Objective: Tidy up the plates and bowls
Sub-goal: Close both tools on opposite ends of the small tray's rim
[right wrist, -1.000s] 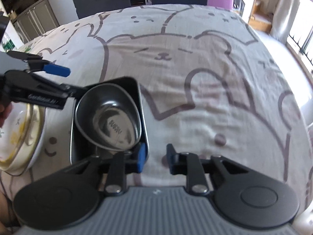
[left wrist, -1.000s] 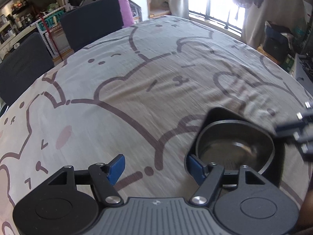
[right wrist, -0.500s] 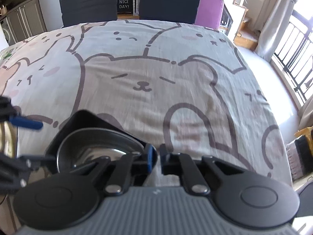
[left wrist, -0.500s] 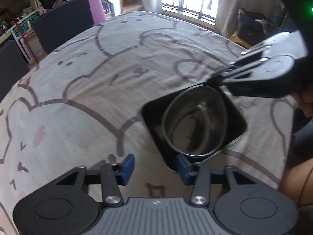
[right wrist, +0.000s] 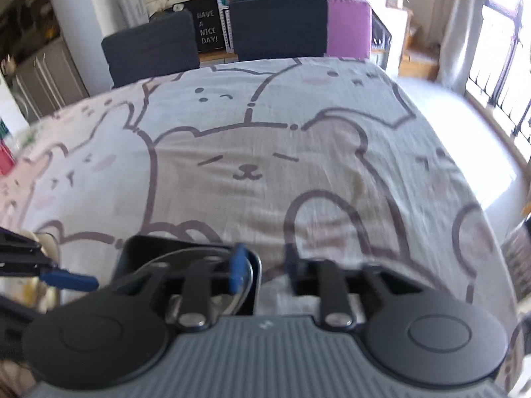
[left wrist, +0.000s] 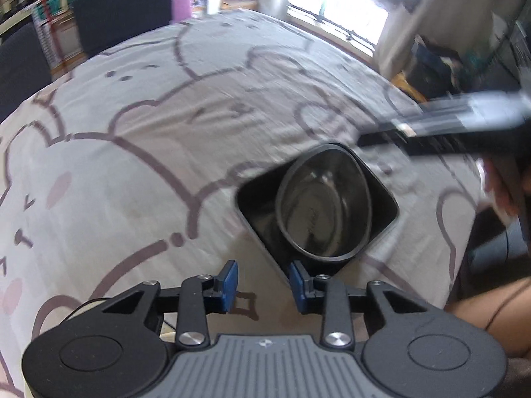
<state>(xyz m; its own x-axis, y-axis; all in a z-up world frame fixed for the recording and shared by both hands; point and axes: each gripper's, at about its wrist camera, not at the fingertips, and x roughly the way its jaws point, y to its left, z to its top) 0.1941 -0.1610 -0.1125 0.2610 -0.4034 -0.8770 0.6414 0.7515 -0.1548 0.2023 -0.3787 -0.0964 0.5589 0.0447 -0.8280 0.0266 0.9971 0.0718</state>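
Steel bowl [left wrist: 323,207] nested in black square plate [left wrist: 257,204] on desk [left wrist: 132,172] near front edge: stacking done. Left tongs [left wrist: 262,280] closing, empty. Right tongs [right wrist: 264,270] opening, nothing gripped (patterned dish at left edge likely remains).

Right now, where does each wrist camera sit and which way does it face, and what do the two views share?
Left wrist: on the left gripper, angled down at the metal bowl in the black square dish; jaws closing, nothing between them; a hand and leg show at right.
Right wrist: on the right gripper, facing across the bear tablecloth to the dark chairs; jaws opening, nothing gripped.
Shared: bowl, dish, cloth, and each sees the other gripper.
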